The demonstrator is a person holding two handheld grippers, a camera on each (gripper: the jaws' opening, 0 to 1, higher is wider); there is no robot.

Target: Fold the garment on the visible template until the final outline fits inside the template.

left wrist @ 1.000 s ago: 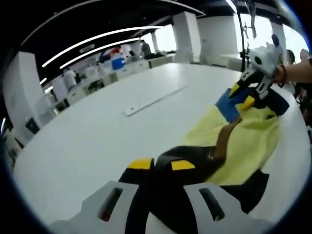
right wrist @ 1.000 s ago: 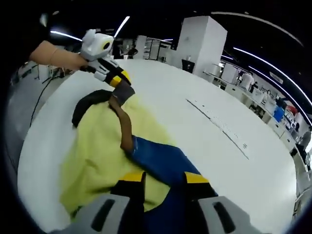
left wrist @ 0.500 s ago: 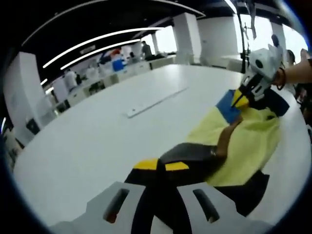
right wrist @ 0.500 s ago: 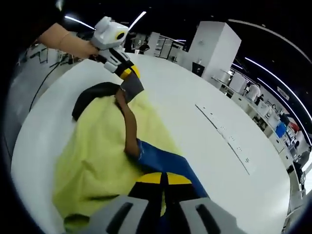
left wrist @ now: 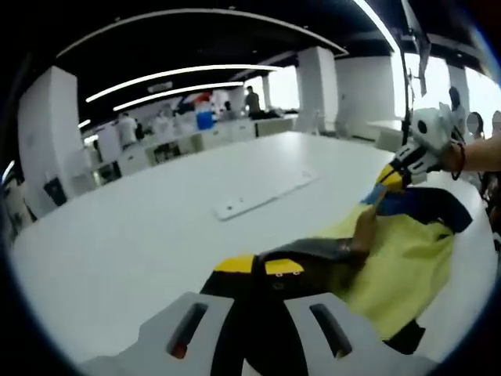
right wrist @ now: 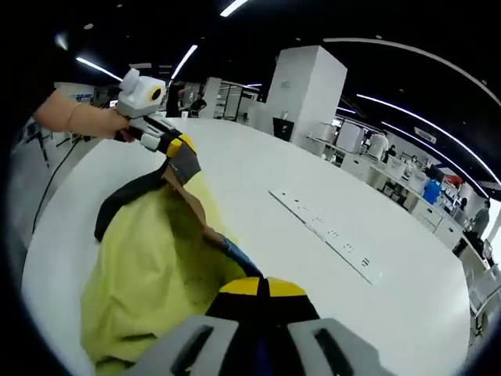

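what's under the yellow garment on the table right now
Under the yellow garment a black layer sticks out at its far edge, on the white table. Whatever lies beneath its middle is covered.

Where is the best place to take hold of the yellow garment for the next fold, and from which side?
Probably at the two corners. The garment lies on the white table, and each claw already pinches a dark edge: the left claw at the far end, the right claw at the near one. Coming in low along the table suits such flat cloth.
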